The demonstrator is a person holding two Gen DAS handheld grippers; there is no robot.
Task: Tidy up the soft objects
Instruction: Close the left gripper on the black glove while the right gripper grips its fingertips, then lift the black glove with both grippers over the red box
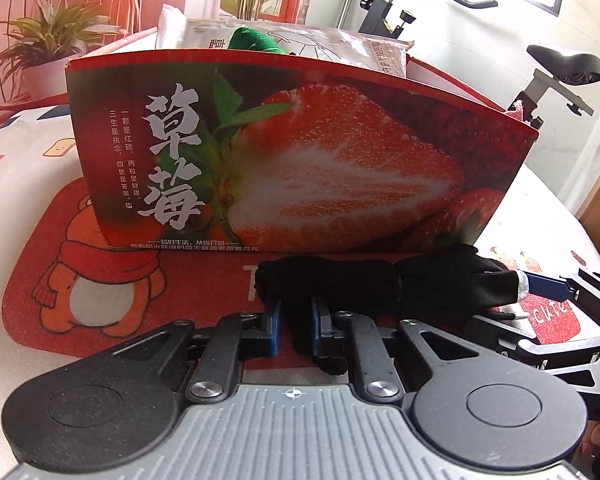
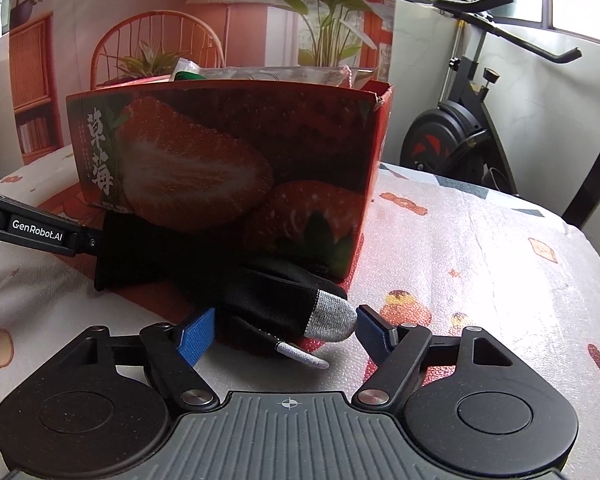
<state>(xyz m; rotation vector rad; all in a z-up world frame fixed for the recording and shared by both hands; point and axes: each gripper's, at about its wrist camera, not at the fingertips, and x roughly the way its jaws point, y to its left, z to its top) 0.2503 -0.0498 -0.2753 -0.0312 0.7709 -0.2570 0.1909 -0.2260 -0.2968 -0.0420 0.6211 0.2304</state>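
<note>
Black glove (image 1: pixel 380 284) laid on the red mat (image 1: pixel 140 292) of the surface, just before the strawberry box (image 1: pixel 300 152). Its cuff end is clamped between the nearly closed left tongs (image 1: pixel 296 320). The right tongs (image 2: pixel 286 332) are spread wide around the grey-tipped fingers (image 2: pixel 332 316), whether touching them cannot be told.

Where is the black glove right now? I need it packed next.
The black fabric glove with grey fingertips lies on the red mat just before the strawberry-printed cardboard box, cuff in the left tool, fingers between the open right tool.
</note>
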